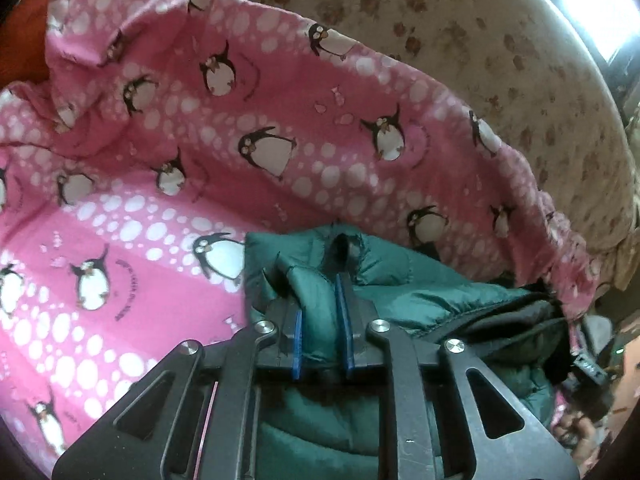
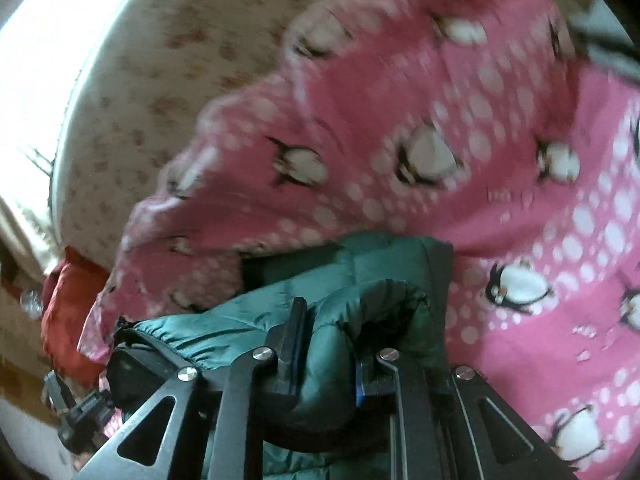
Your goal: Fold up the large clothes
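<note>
The puffy green jacket is pinched by the left claw and right claw. It looks soft, light and slippery, so thick edges should be held tight.

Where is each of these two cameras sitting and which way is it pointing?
Left wrist: sits on the left gripper, looking forward along its fingers, which pinch a fold of the green puffy jacket over the pink penguin blanket; only the black gripper frame shows.
Right wrist: sits on the right gripper, looking along its fingers, clamped on the jacket's rolled edge; only gripper frame shows, image blurred.
Shared: jacket, blanket, and the beige spotted cover beyond.
</note>
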A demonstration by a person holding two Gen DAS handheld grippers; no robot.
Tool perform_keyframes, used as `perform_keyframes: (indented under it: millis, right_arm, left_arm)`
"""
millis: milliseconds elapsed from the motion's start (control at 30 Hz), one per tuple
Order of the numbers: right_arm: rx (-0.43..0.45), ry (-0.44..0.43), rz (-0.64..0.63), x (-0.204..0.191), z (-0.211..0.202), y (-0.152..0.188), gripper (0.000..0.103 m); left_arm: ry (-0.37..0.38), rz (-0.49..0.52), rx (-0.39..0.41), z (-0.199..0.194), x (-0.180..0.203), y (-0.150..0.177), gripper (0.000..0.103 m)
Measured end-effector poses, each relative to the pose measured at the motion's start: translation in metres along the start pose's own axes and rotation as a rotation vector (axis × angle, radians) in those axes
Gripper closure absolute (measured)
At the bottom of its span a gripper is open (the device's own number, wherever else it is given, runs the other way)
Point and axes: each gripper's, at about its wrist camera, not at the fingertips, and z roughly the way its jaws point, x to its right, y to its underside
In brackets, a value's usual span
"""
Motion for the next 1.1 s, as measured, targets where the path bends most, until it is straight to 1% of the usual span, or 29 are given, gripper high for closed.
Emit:
perform_keyframes:
  millis: [33, 67, 100, 133, 167, 200, 233, 267, 300, 333, 367, 400, 433, 500, 567, 633, 700, 767, 800, 833, 867, 900, 933, 967, 1000, 1033, 1067, 1100]
  right_arm:
    - [-0.002, -0.008, 0.022, 0.004, 0.004, 0.000, 0.084]
    - [0.005, -0.016, 0.030, 0.005, 0.004, -0.001, 0.083]
    - [0.007, -0.029, 0.027, 0.006, 0.003, -0.002, 0.078]
    - [0.019, -0.043, 0.010, 0.003, 0.000, -0.003, 0.071]
    - [0.032, -0.053, -0.006, 0.001, -0.005, -0.004, 0.069]
    - [0.050, -0.064, -0.020, -0.002, -0.013, -0.006, 0.059]
    - [0.075, -0.086, -0.038, -0.006, -0.024, -0.009, 0.034]
    - [0.095, -0.093, -0.054, -0.010, -0.032, -0.010, 0.018]
    - [0.117, -0.083, -0.069, -0.013, -0.040, -0.011, 0.000]
    - [0.140, -0.074, -0.092, -0.018, -0.053, -0.013, 0.000]
    - [0.139, -0.070, -0.112, -0.023, -0.059, -0.013, 0.000]
    - [0.135, -0.060, -0.129, -0.027, -0.064, -0.012, 0.000]
    - [0.139, -0.036, -0.150, -0.034, -0.072, -0.011, 0.000]
    - [0.137, -0.038, -0.181, -0.042, -0.081, -0.005, 0.000]
    - [0.096, -0.052, -0.239, -0.060, -0.081, 0.003, 0.000]
    - [0.057, -0.050, -0.297, -0.078, -0.075, 0.014, 0.003]
    - [0.020, -0.047, -0.348, -0.098, -0.064, 0.025, 0.006]
    - [-0.020, -0.019, -0.403, -0.120, -0.047, 0.036, 0.012]
    - [-0.036, -0.008, -0.436, -0.130, -0.038, 0.041, 0.016]
    - [-0.052, 0.008, -0.473, -0.140, -0.027, 0.046, 0.019]
    - [-0.065, 0.036, -0.508, -0.149, -0.014, 0.051, 0.021]
    - [-0.074, 0.071, -0.533, -0.153, -0.002, 0.055, 0.024]
    - [-0.077, 0.113, -0.562, -0.157, 0.009, 0.058, 0.025]
    - [-0.073, 0.153, -0.591, -0.159, 0.019, 0.061, 0.025]
    - [-0.068, 0.199, -0.614, -0.158, 0.028, 0.062, 0.025]
    - [-0.070, 0.235, -0.619, -0.154, 0.037, 0.061, 0.025]
    - [-0.072, 0.260, -0.615, -0.150, 0.043, 0.060, 0.025]
    - [-0.069, 0.264, -0.602, -0.145, 0.047, 0.059, 0.025]
  left_arm:
    - [0.024, -0.007, -0.002, -0.001, -0.002, -0.002, 0.086]
    - [0.048, -0.012, -0.004, -0.003, -0.003, -0.003, 0.083]
    - [0.074, -0.018, -0.005, -0.006, -0.004, -0.004, 0.079]
    - [0.106, -0.020, -0.005, -0.013, -0.007, -0.006, 0.077]
    - [0.116, -0.016, -0.006, -0.016, -0.005, -0.007, 0.075]
    - [0.125, -0.004, -0.006, -0.024, -0.004, -0.008, 0.073]
    - [0.122, 0.009, -0.005, -0.029, -0.001, -0.008, 0.072]
    - [0.119, 0.019, -0.002, -0.034, 0.003, -0.007, 0.067]
    - [0.116, 0.034, 0.006, -0.040, 0.006, -0.005, 0.057]
    - [0.105, 0.054, 0.028, -0.048, 0.011, -0.003, 0.049]
    - [0.088, 0.067, 0.067, -0.058, 0.014, 0.000, 0.036]
    - [0.079, 0.072, 0.096, -0.064, 0.014, 0.001, 0.032]
    - [0.072, 0.074, 0.141, -0.073, 0.016, 0.003, 0.032]
    - [0.058, 0.086, 0.161, -0.079, 0.020, 0.006, 0.032]
    - [0.048, 0.111, 0.144, -0.075, 0.027, 0.010, 0.032]
    - [0.031, 0.134, 0.118, -0.065, 0.034, 0.016, 0.032]
    - [-0.024, 0.163, 0.085, -0.048, 0.043, 0.024, 0.032]
    - [-0.071, 0.179, 0.067, -0.032, 0.048, 0.029, 0.032]
    - [-0.109, 0.187, 0.057, -0.022, 0.050, 0.031, 0.032]
    - [-0.150, 0.199, 0.041, -0.009, 0.052, 0.032, 0.032]
    - [-0.169, 0.207, 0.033, -0.003, 0.051, 0.033, 0.031]
    - [-0.202, 0.223, 0.017, 0.009, 0.053, 0.032, 0.031]
    - [-0.216, 0.231, 0.014, 0.015, 0.053, 0.032, 0.031]
    - [-0.224, 0.238, 0.019, 0.020, 0.053, 0.032, 0.030]
    - [-0.234, 0.249, 0.025, 0.026, 0.054, 0.030, 0.026]
    - [-0.238, 0.258, 0.027, 0.029, 0.055, 0.029, 0.025]
    - [-0.236, 0.267, 0.027, 0.035, 0.055, 0.027, 0.024]
    - [-0.230, 0.268, 0.023, 0.040, 0.054, 0.026, 0.024]
